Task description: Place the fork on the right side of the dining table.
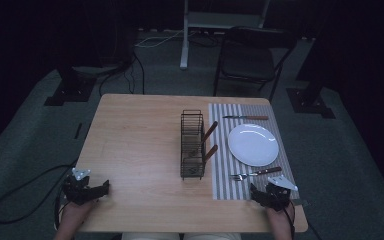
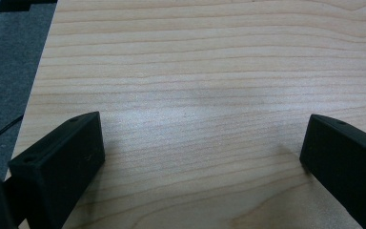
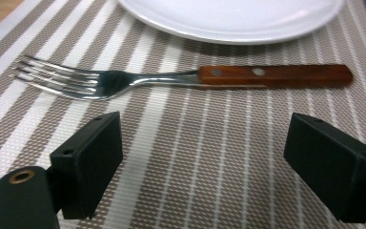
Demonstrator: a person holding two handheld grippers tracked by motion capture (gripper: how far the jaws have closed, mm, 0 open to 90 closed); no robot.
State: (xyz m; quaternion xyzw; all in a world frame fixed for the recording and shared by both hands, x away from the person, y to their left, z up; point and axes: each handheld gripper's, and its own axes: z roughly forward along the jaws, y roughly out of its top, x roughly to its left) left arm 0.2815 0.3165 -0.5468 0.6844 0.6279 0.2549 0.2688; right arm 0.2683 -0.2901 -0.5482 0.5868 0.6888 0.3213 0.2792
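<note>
Fork (image 3: 124, 81): steel tines, riveted brown wooden handle. Lies flat on the striped placemat (image 3: 209, 157), on the near side of the white plate (image 1: 253, 144), just beside its rim but apart from it; in the high view the tines point left toward the wire rack.

Right gripper (image 3: 200, 162): jaws spread wide, holding nothing, low over the placemat just short of the fork. In the right gripper view the fork lies crosswise ahead of the jaws.

Left gripper (image 2: 200, 157): jaws spread wide, empty, over bare wood at the near left corner of the table (image 1: 140, 140), well apart from everything else.

Wire rack (image 1: 192, 145): black, upright at mid-table just left of the placemat; two wooden-handled utensils lean out of it to the right.

Knife (image 1: 246, 117): wooden handle, on the placemat beyond the plate.

Risks, as judged from where I stand:
- The fork lies flat on a woven surface; jaws closing too high would likely skate over the thin steel neck and flick it away.
- Closing too low could snag the weave and drag the placemat, shifting the plate.
- An overshoot forward would knock the plate's rim.
- A grip far out on the handle would leave the tines free to droop or swing once lifted.
</note>
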